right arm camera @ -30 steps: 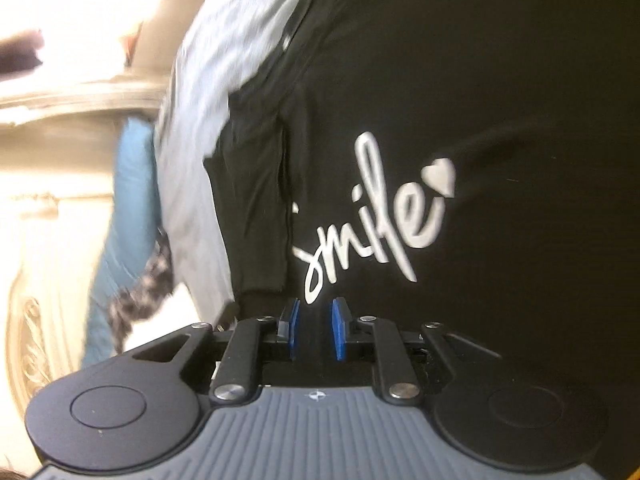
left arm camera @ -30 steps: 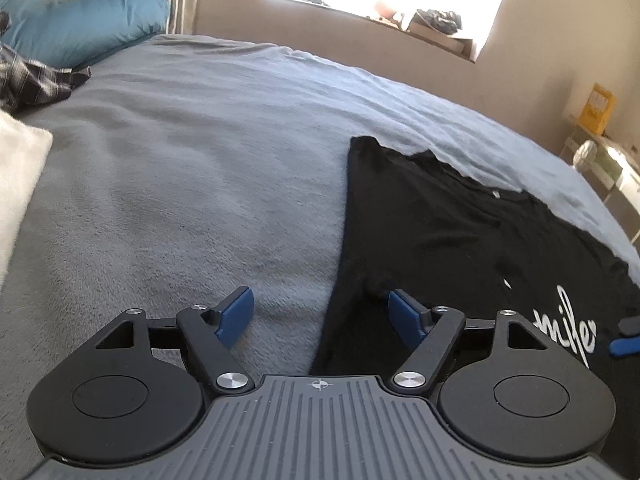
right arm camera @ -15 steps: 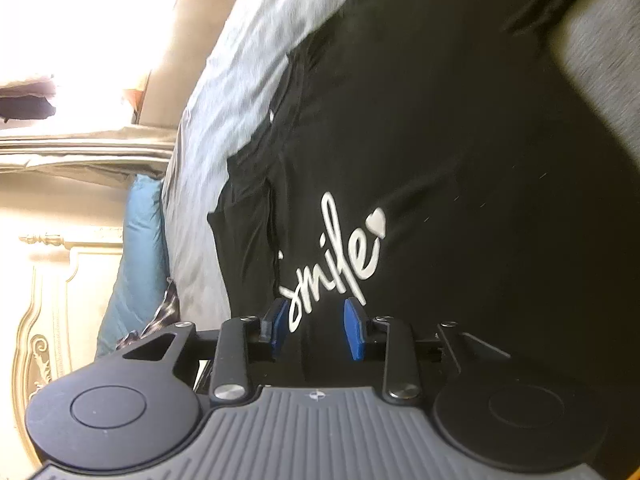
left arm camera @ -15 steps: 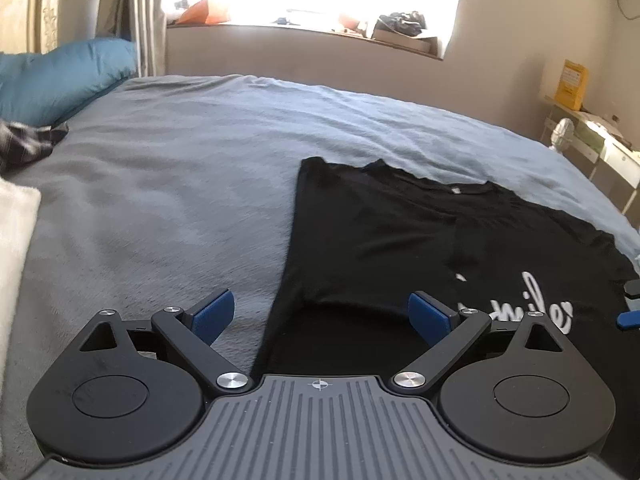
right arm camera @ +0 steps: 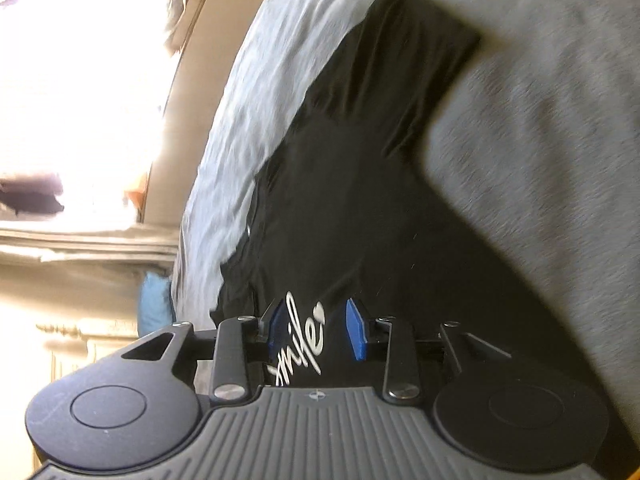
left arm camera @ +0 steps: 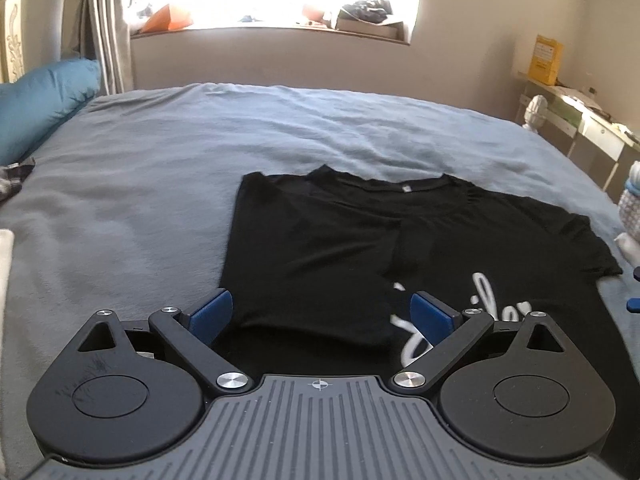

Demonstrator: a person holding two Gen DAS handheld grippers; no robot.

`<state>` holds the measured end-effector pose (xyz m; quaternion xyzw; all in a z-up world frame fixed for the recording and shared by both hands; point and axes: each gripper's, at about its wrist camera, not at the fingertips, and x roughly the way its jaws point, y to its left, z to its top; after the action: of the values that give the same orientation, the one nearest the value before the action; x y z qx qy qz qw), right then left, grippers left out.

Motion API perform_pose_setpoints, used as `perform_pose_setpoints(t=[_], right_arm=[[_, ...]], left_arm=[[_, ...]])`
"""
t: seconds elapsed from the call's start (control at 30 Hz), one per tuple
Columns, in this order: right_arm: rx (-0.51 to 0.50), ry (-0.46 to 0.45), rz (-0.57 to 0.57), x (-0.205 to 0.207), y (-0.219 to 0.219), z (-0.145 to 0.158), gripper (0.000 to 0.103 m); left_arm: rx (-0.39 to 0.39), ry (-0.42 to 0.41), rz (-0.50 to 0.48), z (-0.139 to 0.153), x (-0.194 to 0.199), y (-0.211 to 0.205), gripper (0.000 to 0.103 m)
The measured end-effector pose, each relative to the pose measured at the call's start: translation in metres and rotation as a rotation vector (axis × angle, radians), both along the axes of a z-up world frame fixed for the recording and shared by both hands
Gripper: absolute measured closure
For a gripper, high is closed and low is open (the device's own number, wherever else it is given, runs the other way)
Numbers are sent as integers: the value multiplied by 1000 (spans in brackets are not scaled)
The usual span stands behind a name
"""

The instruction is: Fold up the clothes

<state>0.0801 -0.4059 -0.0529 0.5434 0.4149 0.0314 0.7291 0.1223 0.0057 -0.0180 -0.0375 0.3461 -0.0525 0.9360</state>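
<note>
Currently both grippers released, left gripper (left arm camera: 320, 314) wide, right gripper (right arm camera: 316, 330) narrow; black T-shirt (left arm camera: 420, 248) lies centre-right on the bed (left arm camera: 160, 168): light, limp; pinch the unfolded sleeve hem.

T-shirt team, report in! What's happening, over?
Left gripper wide open, right gripper part open, both empty. Black T-shirt flat on bed, one side folded in. Nothing blocking.

My right hand-held gripper (right arm camera: 316, 330) hovers above a black T-shirt (right arm camera: 360, 208) spread on the grey bed (right arm camera: 560, 100). Its blue pads (right arm camera: 356, 332) stand partly apart, with nothing clamped between them. The shirt's white "smile" lettering (right arm camera: 304, 336) shows in the gap. One short sleeve (right arm camera: 412, 60) extends outward. A blue pillow (right arm camera: 154, 304) lies beyond.
</note>
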Motion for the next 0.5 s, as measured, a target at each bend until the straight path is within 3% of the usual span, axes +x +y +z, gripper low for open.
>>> perform_pose_setpoints(t=[0.3, 0.5], right_arm=[[-74, -14, -81, -15, -29, -2, 65], [-164, -3, -205, -25, -66, -13, 65]], left_arm=[[39, -1, -113, 24, 23, -23, 6], [113, 27, -245, 24, 39, -67, 6]])
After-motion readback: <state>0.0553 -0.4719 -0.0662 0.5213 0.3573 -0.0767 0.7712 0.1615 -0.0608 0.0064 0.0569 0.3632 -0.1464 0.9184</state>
